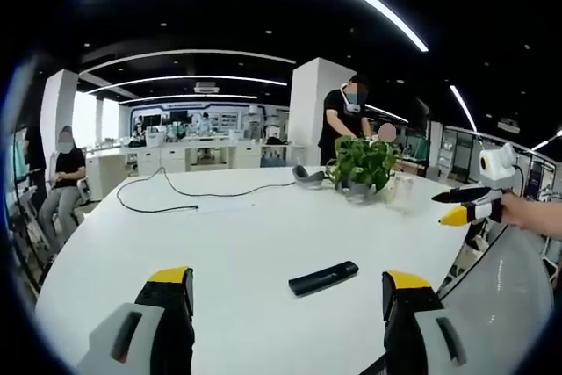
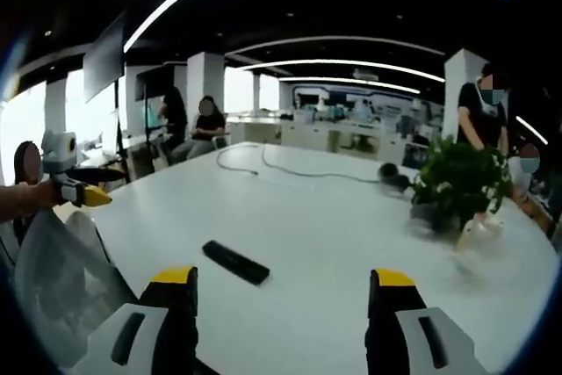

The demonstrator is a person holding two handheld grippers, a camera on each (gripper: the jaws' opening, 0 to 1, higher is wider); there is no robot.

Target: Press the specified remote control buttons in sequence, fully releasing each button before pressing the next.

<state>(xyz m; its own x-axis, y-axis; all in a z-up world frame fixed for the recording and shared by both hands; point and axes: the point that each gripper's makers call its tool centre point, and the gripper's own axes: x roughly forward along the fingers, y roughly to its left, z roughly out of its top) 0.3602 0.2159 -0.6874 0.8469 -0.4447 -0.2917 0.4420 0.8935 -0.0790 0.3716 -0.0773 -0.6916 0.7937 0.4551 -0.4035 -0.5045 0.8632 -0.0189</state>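
Left gripper: its two yellow-tipped jaws are standing wide apart at the bottom of the left gripper view, holding nothing and hovering above the white table.
Right gripper: its jaws are likewise gaping and empty in the right gripper view; in the left gripper view it is coming in from the right side, off the table's edge, where its fingertips are looking nearly closed together, though at that size I cannot tell for sure.
Remote control: a slim black bar lying flat on the table, just ahead of the left gripper and slightly toward its right jaw, touching neither jaw. In the right gripper view the remote control is lying ahead of that gripper's left jaw, angled across the tabletop and apart from it.
Potted plant: sitting farther ahead and to the right of the left gripper, well beyond the remote; in the right gripper view it is standing ahead and to the right.
Black cable: snaking across the far part of the table, well apart from the remote.
People: one is sitting on a chair beyond the table's far left edge, and another is standing behind the plant.
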